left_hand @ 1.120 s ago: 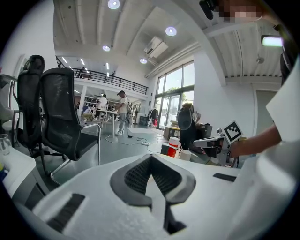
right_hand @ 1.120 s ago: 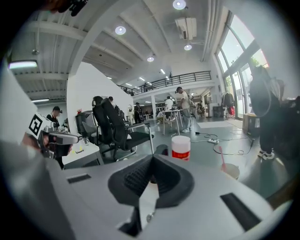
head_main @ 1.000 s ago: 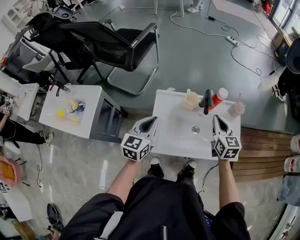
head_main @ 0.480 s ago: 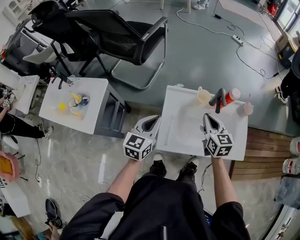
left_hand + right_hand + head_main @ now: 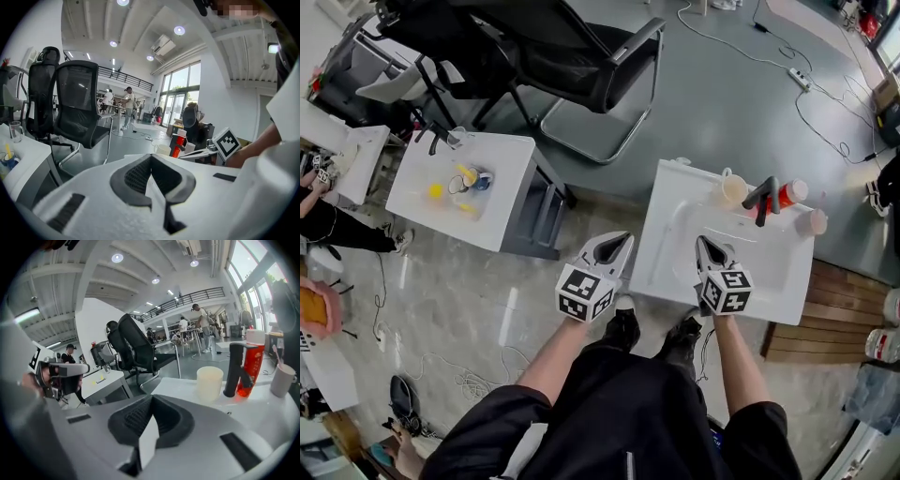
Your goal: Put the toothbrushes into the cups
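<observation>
Found jaws of left gripper (image 5: pixel 151 157) pressed together, nothing between them; same for right gripper (image 5: pixel 151 400). Logged left gripper just off the near left edge of the white washbasin (image 5: pixel 667 192), right gripper above its near part. Located cream cup (image 5: pixel 732 189) and pinkish cup (image 5: pixel 813 222) upright on the back rim, either side of black faucet (image 5: pixel 763 199) and red bottle (image 5: pixel 788 193). Noted thin stick (image 5: pixel 276 355) standing in pinkish cup; cannot confirm as toothbrush. Spotted yellow and blue items (image 5: pixel 467 178) on white side table (image 5: pixel 417 202), well apart from basin.
</observation>
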